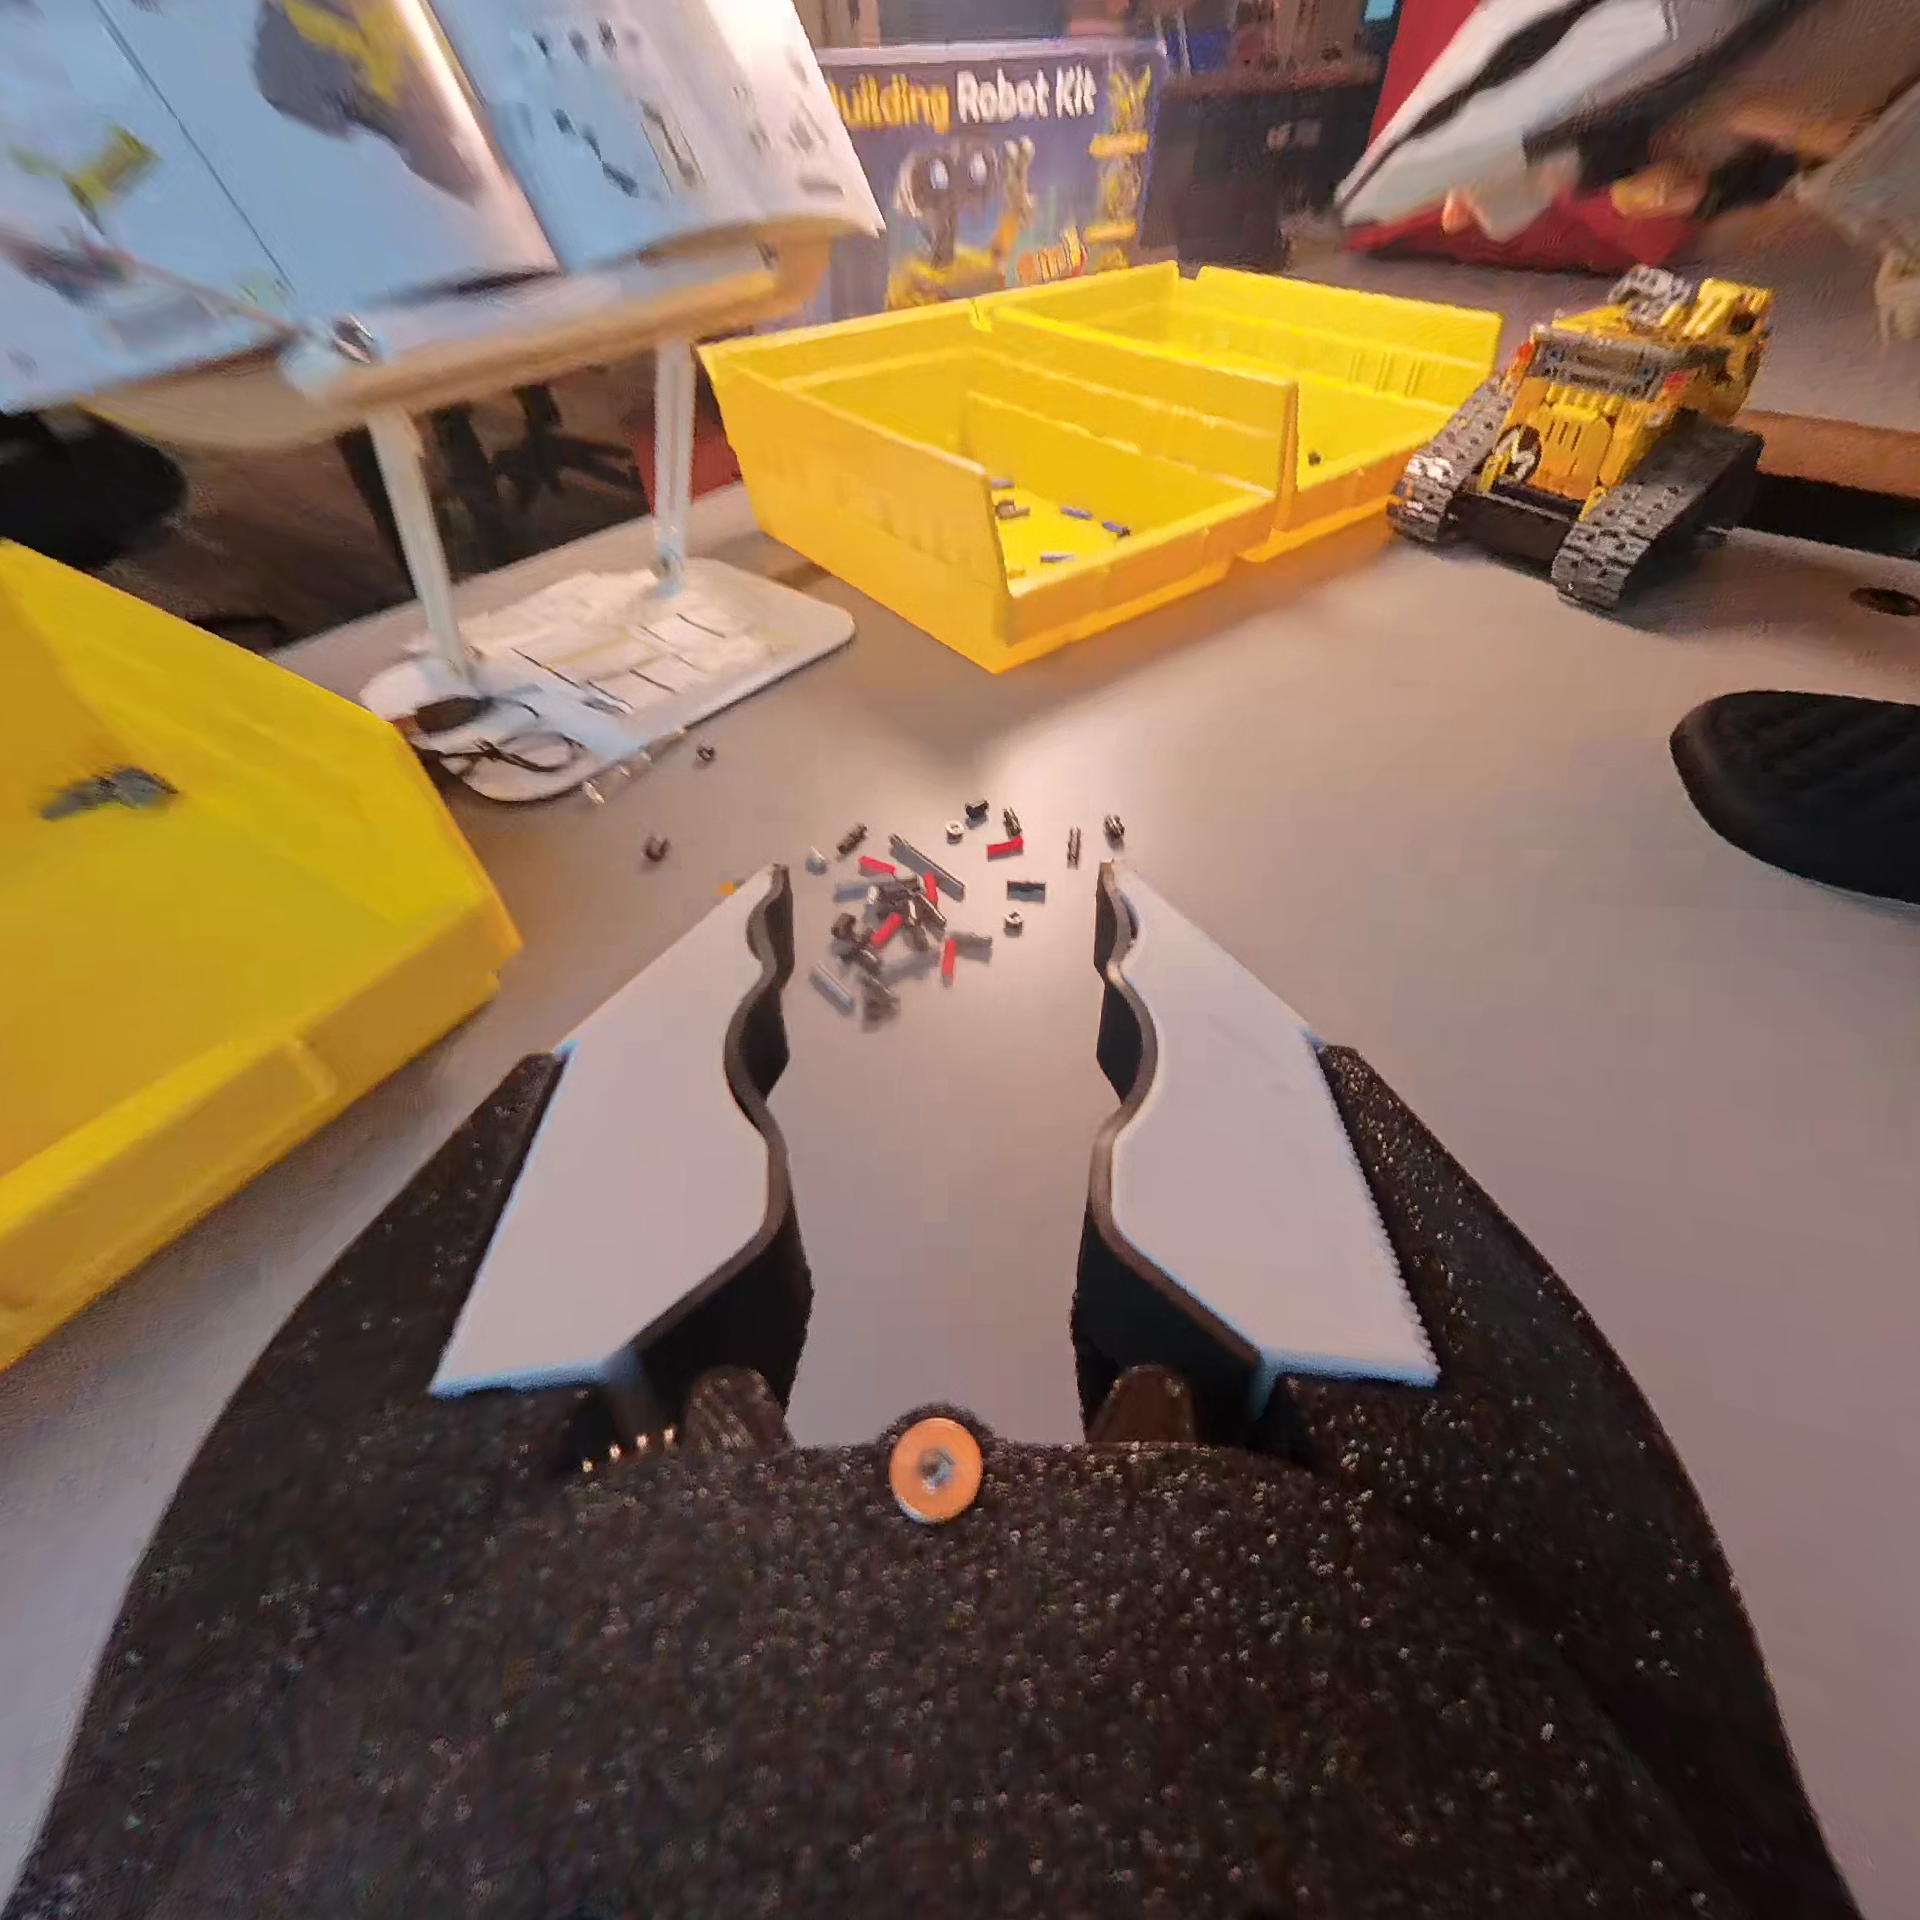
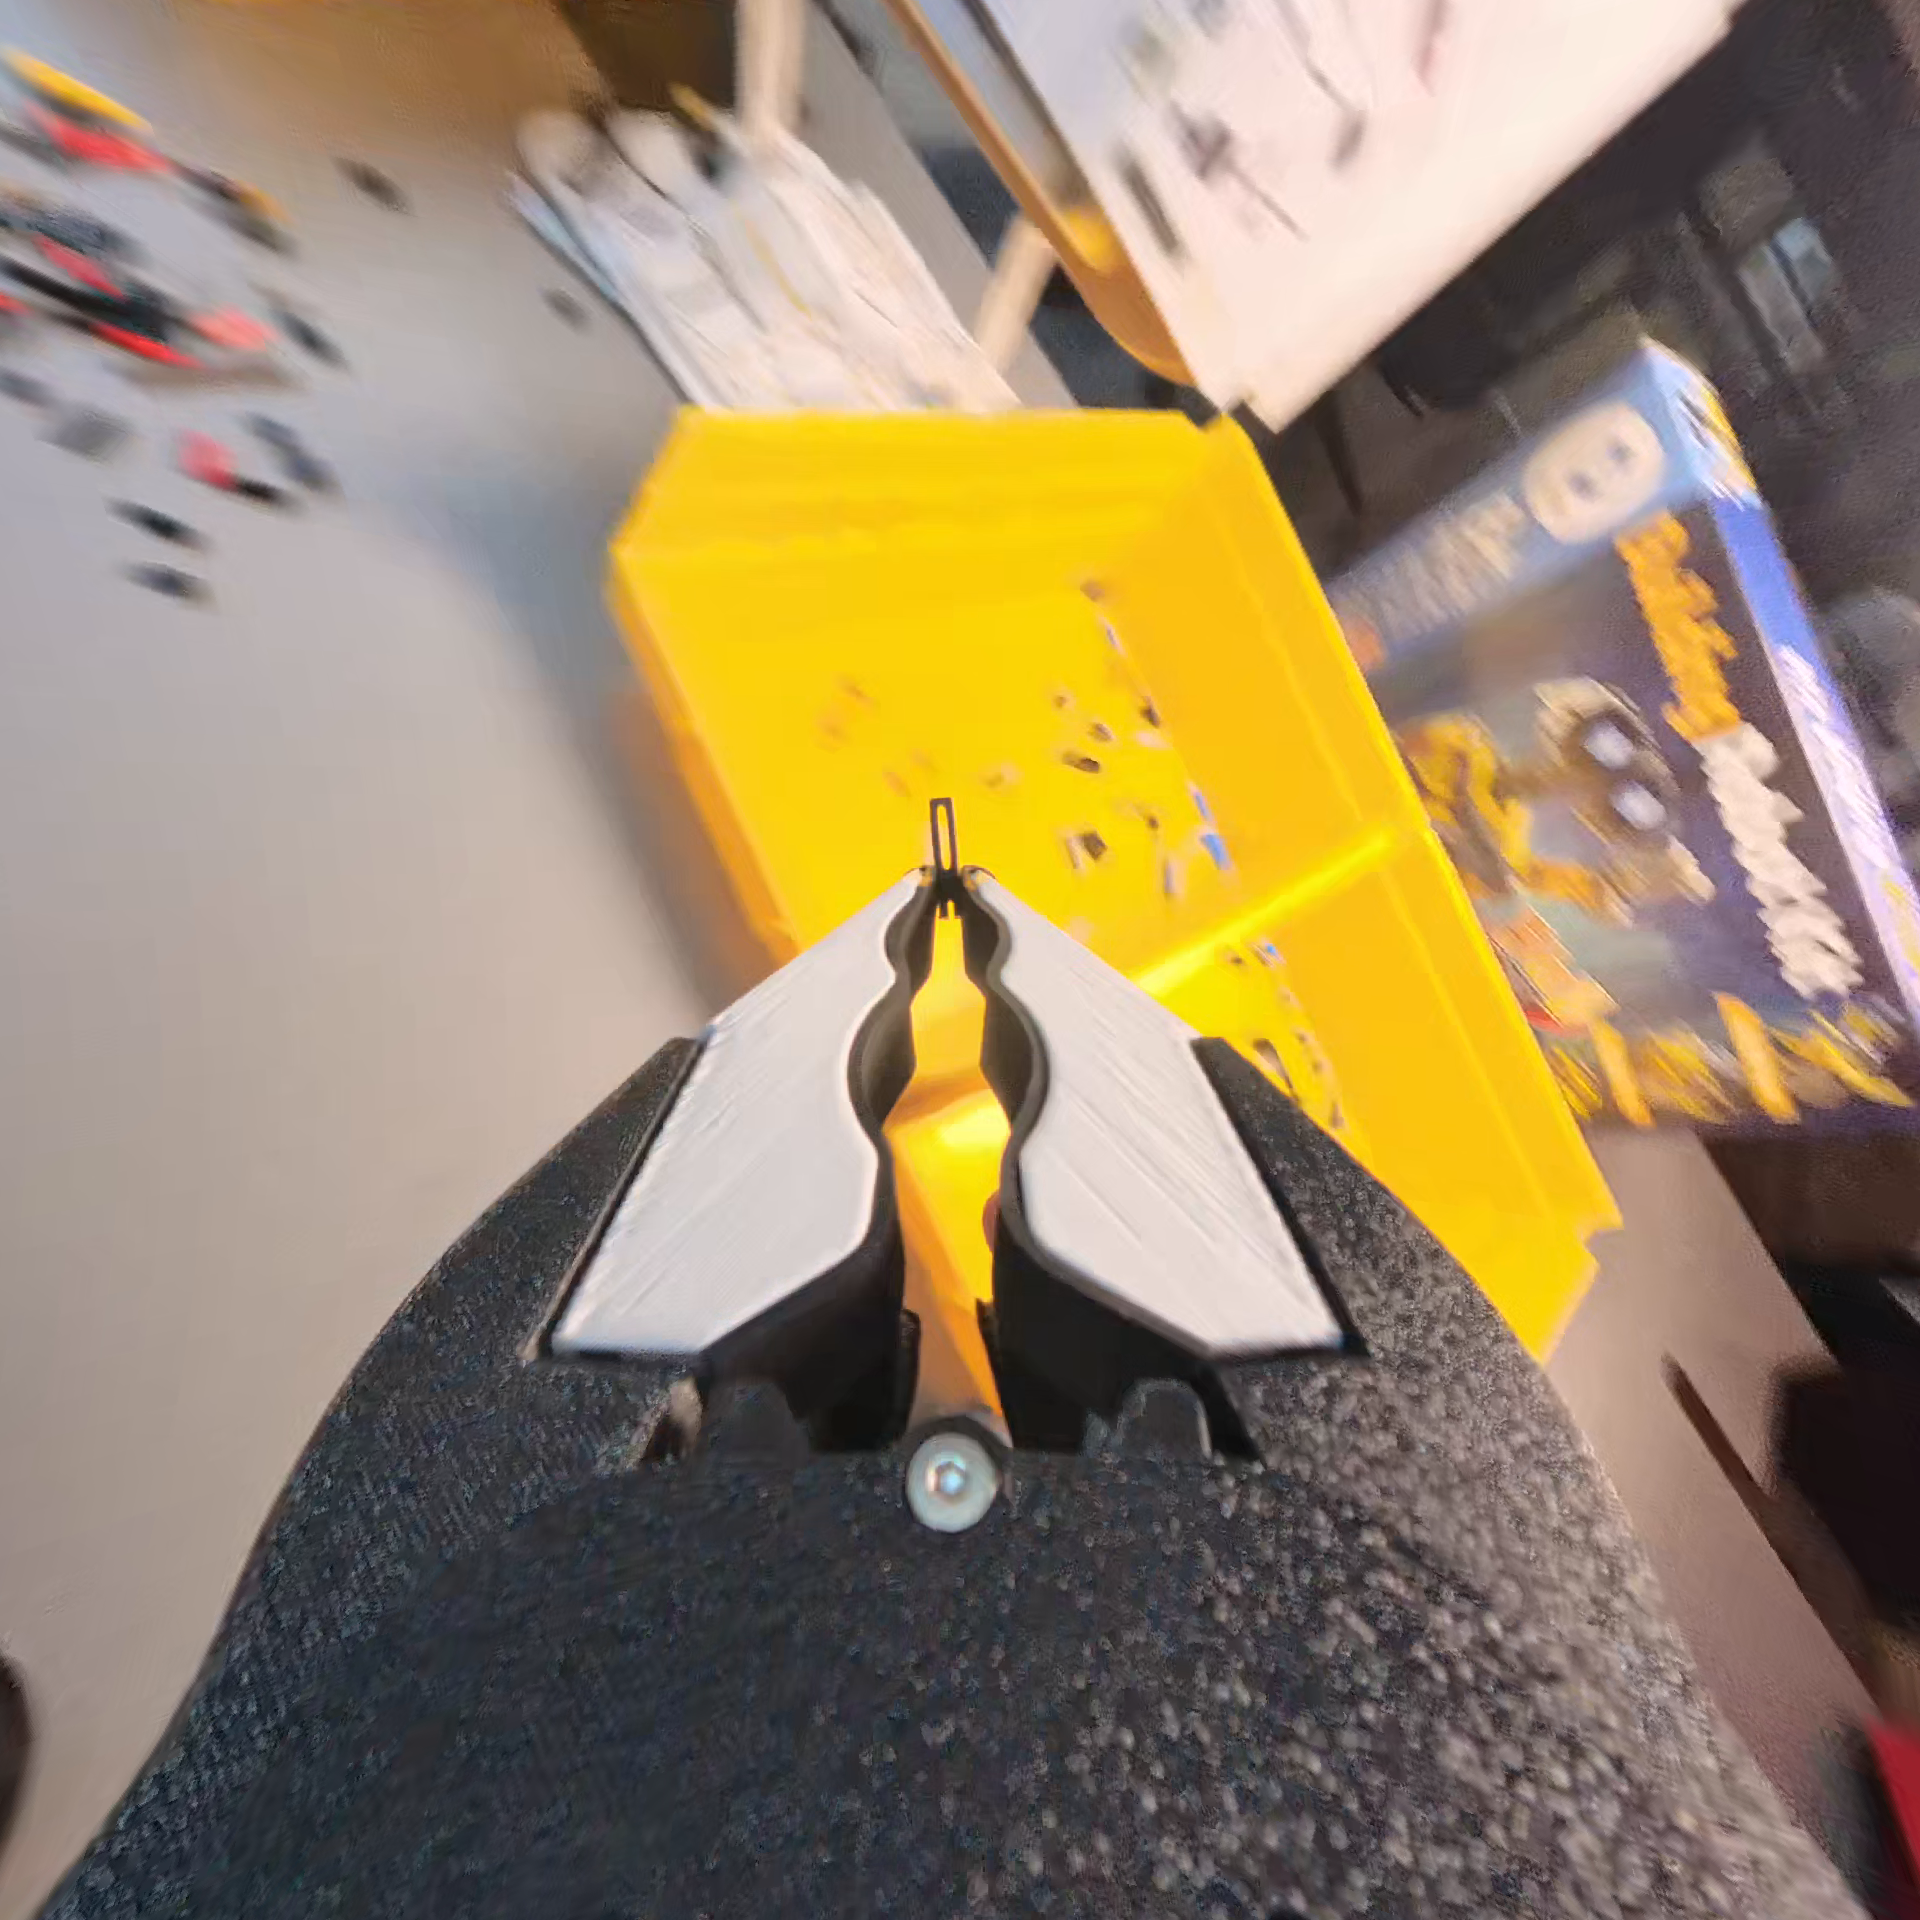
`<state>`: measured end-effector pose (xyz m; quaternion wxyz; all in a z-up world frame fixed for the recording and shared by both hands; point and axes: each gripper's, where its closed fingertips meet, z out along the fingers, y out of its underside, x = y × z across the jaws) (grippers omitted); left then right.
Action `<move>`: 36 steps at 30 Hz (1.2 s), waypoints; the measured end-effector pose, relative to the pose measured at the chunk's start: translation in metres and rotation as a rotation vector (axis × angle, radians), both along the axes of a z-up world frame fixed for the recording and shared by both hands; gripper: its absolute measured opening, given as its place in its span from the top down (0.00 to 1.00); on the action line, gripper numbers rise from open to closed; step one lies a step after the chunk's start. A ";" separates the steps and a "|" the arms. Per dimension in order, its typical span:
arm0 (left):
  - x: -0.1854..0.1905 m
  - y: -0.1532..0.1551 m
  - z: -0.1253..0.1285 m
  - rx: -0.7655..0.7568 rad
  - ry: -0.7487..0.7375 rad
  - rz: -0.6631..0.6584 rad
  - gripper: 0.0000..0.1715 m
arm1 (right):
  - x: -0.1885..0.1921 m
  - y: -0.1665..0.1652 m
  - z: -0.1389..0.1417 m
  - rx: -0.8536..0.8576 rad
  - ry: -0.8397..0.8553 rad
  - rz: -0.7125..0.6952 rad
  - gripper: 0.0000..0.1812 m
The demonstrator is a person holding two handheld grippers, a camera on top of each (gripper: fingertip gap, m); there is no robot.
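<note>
Nearest the lens, the left tool (image 1: 940,883) hangs low over the grey counter (image 1: 1455,1039) with its fingers spread wide apart and nothing between them. Just past its tips, at 12 o'clock, lies a scatter of small black, red and grey parts (image 1: 904,914). At 9 o'clock sits a yellow bin (image 1: 239,935); at 11 o'clock a stand with an open booklet (image 1: 416,156); at 12 o'clock a divided yellow tray (image 1: 1039,468) before a printed box (image 1: 987,156); at 2 o'clock a yellow tracked toy vehicle (image 1: 1590,426).

The right tool (image 2: 943,878) is pinched together on a thin black pin (image 2: 941,831), held above the yellow tray (image 2: 935,582), which holds small loose pieces. The view is blurred.
</note>
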<state>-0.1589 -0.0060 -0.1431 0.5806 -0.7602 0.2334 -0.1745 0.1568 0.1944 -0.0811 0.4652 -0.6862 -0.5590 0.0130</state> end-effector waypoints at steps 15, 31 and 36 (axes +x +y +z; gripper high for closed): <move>0.016 -0.003 -0.066 -0.185 0.072 -0.055 0.64 | 0.130 0.181 0.000 0.052 0.126 -0.506 0.85; 0.009 0.005 -0.051 -0.097 0.030 0.021 0.65 | -0.065 -0.019 0.043 0.056 0.589 0.032 0.83; 0.001 0.031 -0.023 0.013 0.001 0.088 0.65 | -0.156 -0.023 0.039 0.041 0.589 0.142 0.81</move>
